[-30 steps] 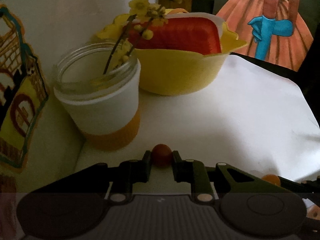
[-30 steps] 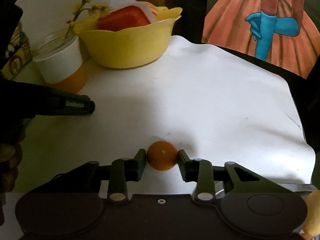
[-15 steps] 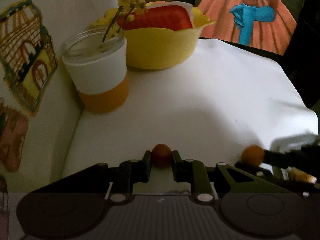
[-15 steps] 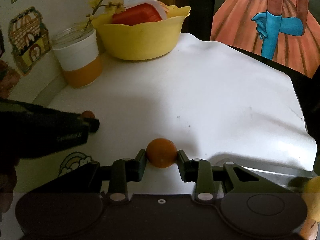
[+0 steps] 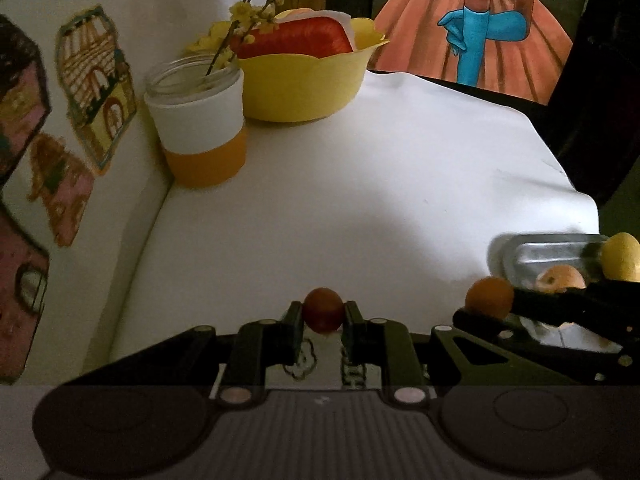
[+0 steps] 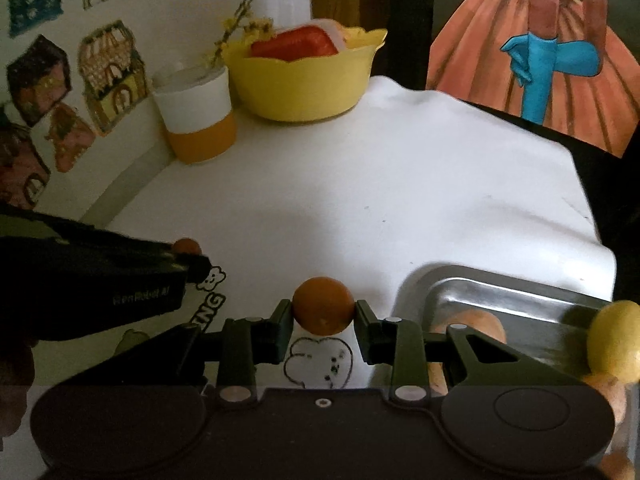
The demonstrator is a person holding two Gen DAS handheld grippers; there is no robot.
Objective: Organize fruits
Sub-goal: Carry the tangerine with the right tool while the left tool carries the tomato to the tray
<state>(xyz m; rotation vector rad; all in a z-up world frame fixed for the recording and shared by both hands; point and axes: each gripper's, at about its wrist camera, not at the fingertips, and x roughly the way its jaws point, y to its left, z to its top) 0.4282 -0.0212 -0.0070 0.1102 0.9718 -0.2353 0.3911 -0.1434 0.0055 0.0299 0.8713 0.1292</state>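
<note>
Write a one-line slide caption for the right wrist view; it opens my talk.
Right gripper clamps an orange fruit above the white table, metal tray at right.

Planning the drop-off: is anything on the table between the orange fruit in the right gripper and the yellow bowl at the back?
Nothing visible does. The white table lies bare between the orange fruit and the yellow bowl; the jar stands left of that line.

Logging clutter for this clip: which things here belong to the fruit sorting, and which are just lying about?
Job:
small dark-red round fruit in left tongs
orange round fruit in right tongs
shiny metal tray
yellow round fruit
yellow plastic bowl

Lying about:
white-and-orange glass jar
flower twig
wall stickers
</note>
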